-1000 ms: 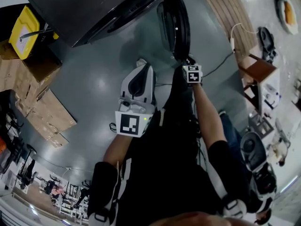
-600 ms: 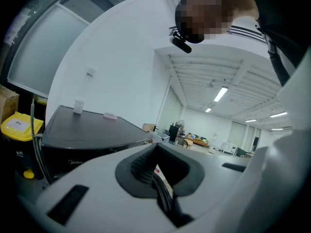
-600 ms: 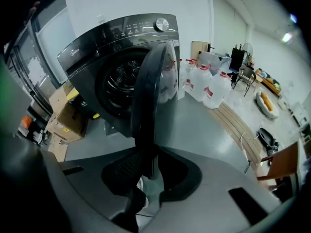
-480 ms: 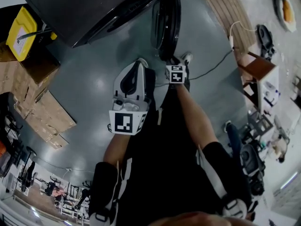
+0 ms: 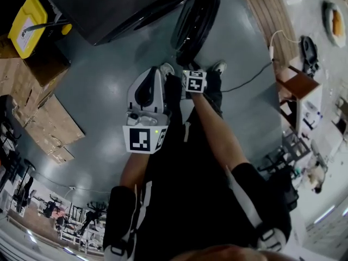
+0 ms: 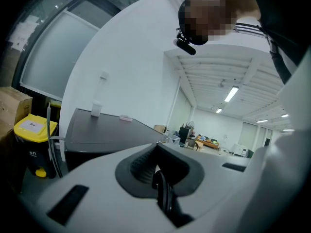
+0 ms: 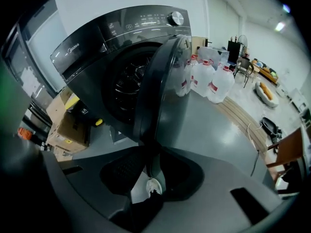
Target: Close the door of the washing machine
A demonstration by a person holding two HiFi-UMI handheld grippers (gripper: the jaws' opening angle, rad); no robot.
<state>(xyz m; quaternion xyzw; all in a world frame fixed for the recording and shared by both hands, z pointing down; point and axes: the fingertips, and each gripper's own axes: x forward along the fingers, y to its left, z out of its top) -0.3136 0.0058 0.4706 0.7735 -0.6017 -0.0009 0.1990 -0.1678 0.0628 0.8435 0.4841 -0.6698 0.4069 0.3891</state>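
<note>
The dark washing machine (image 5: pixel 109 7) stands at the top of the head view. Its round door (image 5: pixel 197 16) hangs partly open, seen edge-on. In the right gripper view the machine (image 7: pixel 112 42) shows its open drum (image 7: pixel 127 89), and the door (image 7: pixel 163 86) stands straight ahead. My right gripper (image 7: pixel 148 176) (image 5: pixel 190 69) is at the door's lower edge. Its jaws are opening with the door's edge between them, and floor and a shoe show through the gap. My left gripper (image 5: pixel 148 80) (image 6: pixel 163 193) hangs beside it, shut and empty, away from the door.
A yellow bin (image 5: pixel 27 23) (image 6: pixel 33 126) and cardboard boxes (image 5: pixel 46 124) stand left of the machine. Large water bottles (image 7: pixel 214 81) line the wall to its right. A wooden strip (image 5: pixel 266 15) and a cable (image 5: pixel 247 79) lie on the grey floor at right.
The door has swung leftward toward the machine. My right gripper moved left with it and its jaws have parted. My left gripper drifted slightly up and left.
</note>
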